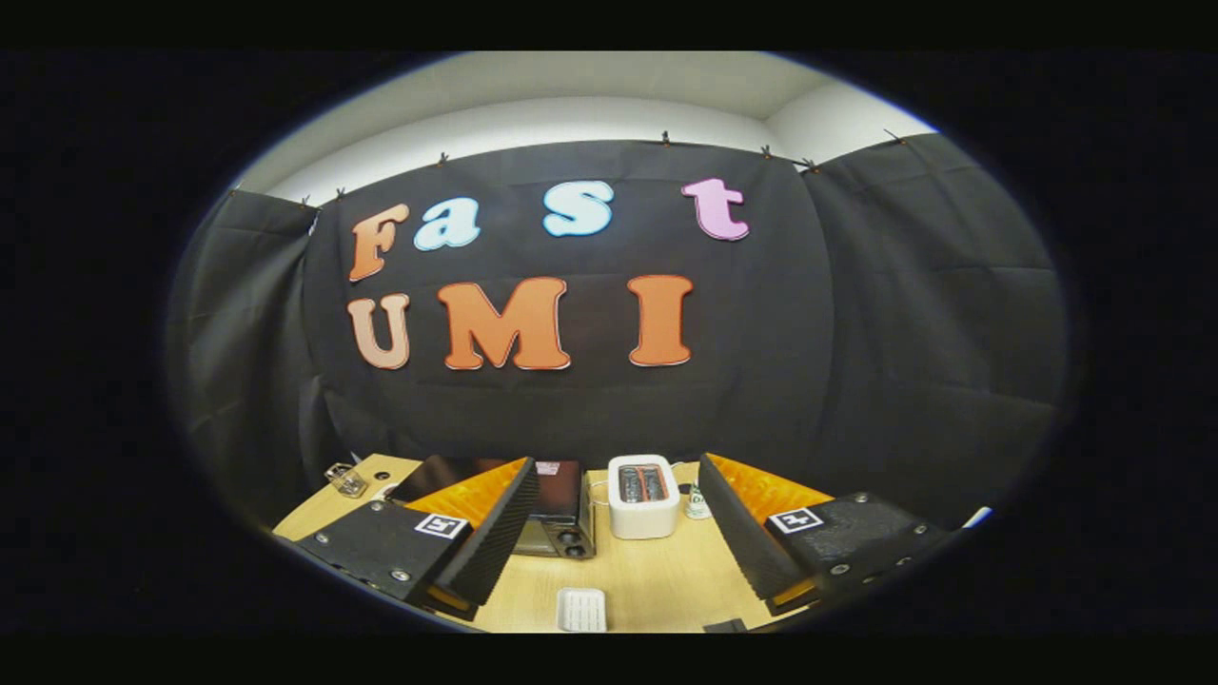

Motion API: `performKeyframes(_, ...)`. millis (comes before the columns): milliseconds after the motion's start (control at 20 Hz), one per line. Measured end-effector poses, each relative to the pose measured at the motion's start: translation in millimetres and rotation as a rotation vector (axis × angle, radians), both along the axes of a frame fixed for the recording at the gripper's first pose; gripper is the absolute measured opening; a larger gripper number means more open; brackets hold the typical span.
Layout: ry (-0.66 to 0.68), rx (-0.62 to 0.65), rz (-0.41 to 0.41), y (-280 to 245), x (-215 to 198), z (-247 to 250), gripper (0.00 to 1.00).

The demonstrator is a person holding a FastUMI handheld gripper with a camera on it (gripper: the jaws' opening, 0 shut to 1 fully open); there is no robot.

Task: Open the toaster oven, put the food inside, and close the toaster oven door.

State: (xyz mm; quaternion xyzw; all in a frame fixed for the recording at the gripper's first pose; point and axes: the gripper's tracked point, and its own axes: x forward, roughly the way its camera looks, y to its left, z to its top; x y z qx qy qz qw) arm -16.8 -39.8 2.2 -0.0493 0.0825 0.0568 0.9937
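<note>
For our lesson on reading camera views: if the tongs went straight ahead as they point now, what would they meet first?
The open tongs point above the table. Probably they would pass over the white toaster and meet the black cloth wall first, though depth is unclear.

A black cloth wall [590, 409] is hung well beyond the fingers, pinned along its upper edge by small clips [666, 139] and creased in broad folds. Above it, a plain pale wall [533, 124] and ceiling are seen. A light wooden table [657, 576] is spread beneath the fingers.
</note>
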Motion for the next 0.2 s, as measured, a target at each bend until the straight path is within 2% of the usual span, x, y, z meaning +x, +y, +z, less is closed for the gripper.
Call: performKeyframes(200,-0.024,0.027,-0.009,-13.9,1.3,6.8,0.99)
